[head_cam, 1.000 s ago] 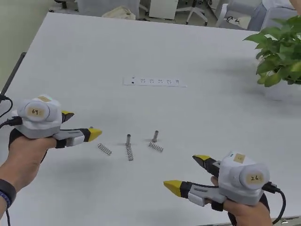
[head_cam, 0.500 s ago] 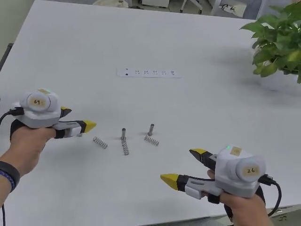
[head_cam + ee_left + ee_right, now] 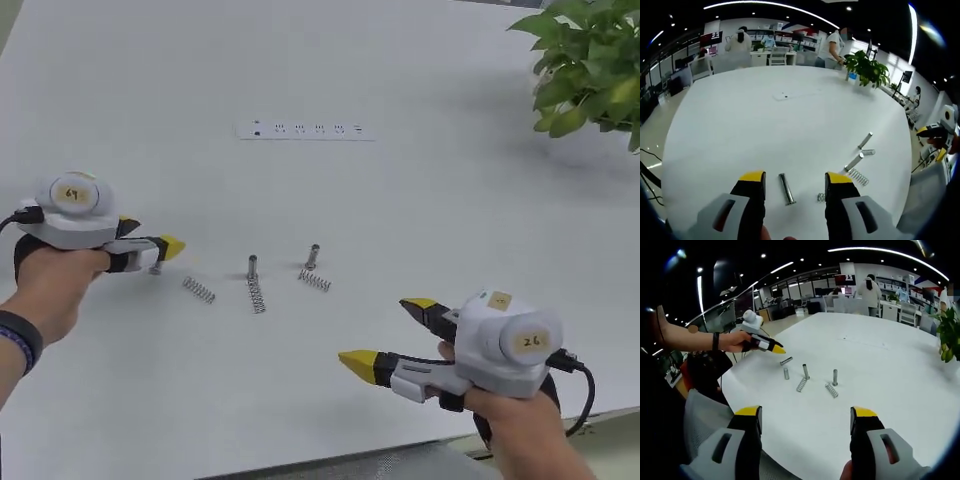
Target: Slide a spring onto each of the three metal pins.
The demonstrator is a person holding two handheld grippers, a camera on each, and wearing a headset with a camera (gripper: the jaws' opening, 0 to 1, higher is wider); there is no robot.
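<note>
Risk: jaw nudge rolls short grey metal pin (image 3: 786, 188)
Spread left hand-held gripper (image 3: 795, 177) straddles it; right hand-held gripper (image 3: 805, 412) also spread.

The wide white counter (image 3: 430, 210) bore two upright grey metal pins (image 3: 252, 267), a third pin (image 3: 786, 188) lying flat, three small coiled steel springs (image 3: 257, 296) beside them, a flat white power strip (image 3: 306, 131) and a leafy green plant (image 3: 585, 60).

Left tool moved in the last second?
Yes, slightly: the left tool has drifted leftward, away from the nearer upright grey metal pin in the head view.
</note>
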